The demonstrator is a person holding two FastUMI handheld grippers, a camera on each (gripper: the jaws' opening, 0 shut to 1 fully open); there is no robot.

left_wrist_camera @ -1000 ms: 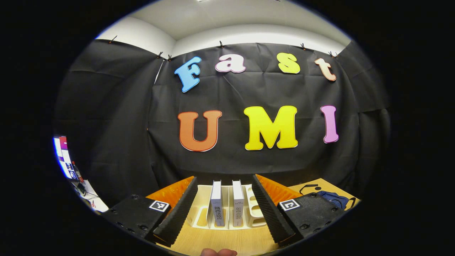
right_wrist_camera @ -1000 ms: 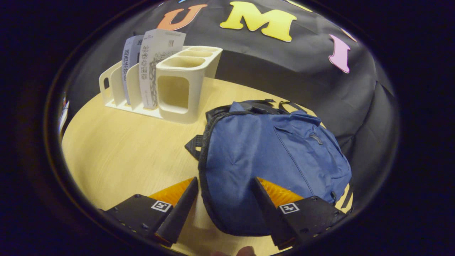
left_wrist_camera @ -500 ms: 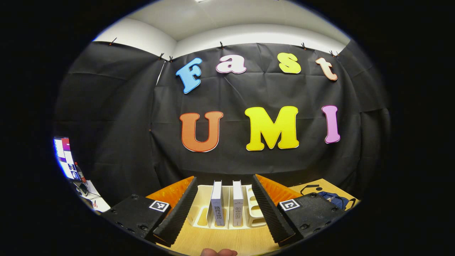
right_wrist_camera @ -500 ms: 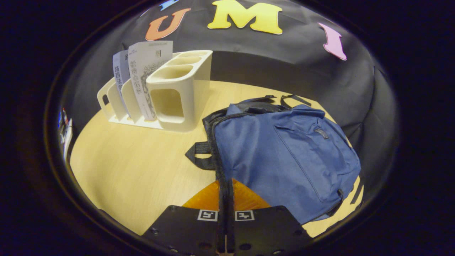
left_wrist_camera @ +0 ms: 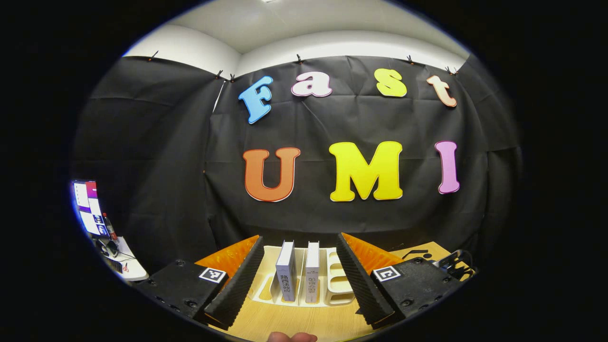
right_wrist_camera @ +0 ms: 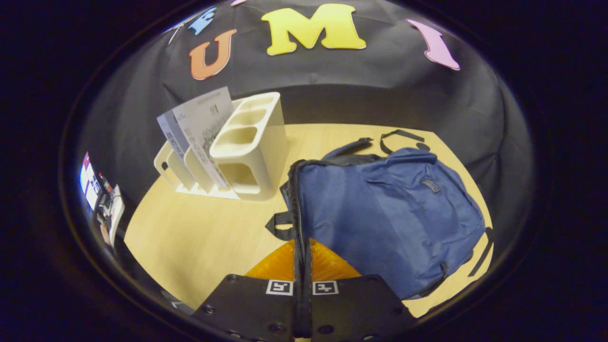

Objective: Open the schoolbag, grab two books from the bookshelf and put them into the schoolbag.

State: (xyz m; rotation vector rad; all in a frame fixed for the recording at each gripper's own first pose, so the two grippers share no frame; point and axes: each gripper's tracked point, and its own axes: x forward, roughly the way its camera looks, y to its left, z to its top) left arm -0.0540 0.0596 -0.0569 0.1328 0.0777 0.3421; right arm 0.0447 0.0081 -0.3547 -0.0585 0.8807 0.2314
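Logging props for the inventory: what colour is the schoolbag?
The schoolbag is blue with black zipper trim and straps, best seen in the right gripper view.

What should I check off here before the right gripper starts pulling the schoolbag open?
1. Right gripper closed at the bag's zipper edge: ok, its jaws are together on the zipper line; whether they pinch the zipper pull, cannot tell.
2. Schoolbag lying flat on the table: ok.
3. Bag opened: not ok, the zipper looks closed along the visible edge.
4. Two books upright in the bookshelf: ok.
5. Left gripper open and lined up with the books: ok, jaws spread, not touching them.
6. Bag apart from the bookshelf: ok, a gap of table shows between them.
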